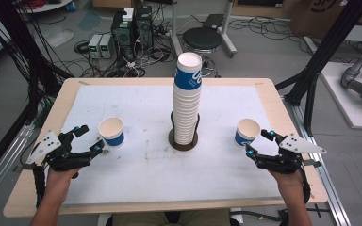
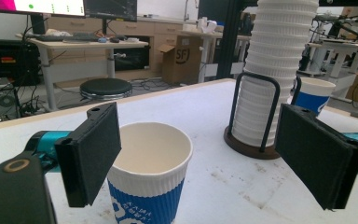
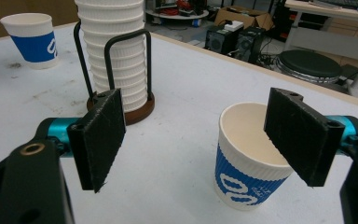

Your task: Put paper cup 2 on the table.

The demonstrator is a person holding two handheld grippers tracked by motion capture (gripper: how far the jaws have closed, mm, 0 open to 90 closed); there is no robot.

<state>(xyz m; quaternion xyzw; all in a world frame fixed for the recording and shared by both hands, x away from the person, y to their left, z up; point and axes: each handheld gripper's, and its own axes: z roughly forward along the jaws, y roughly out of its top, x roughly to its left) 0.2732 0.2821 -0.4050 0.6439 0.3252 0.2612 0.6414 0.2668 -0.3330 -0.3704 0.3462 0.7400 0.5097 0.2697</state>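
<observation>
Faintly, "SF" on cardboard box (image 2: 182,58) behind table (image 2: 205,100)

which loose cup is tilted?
The right-hand cup, by the right gripper: it leans, base partly lifted. The left-hand cup stands flat and upright.

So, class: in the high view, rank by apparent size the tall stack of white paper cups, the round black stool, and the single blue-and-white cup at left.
1. Stack of white paper cups
2. Round black stool
3. Single blue-and-white cup
</observation>
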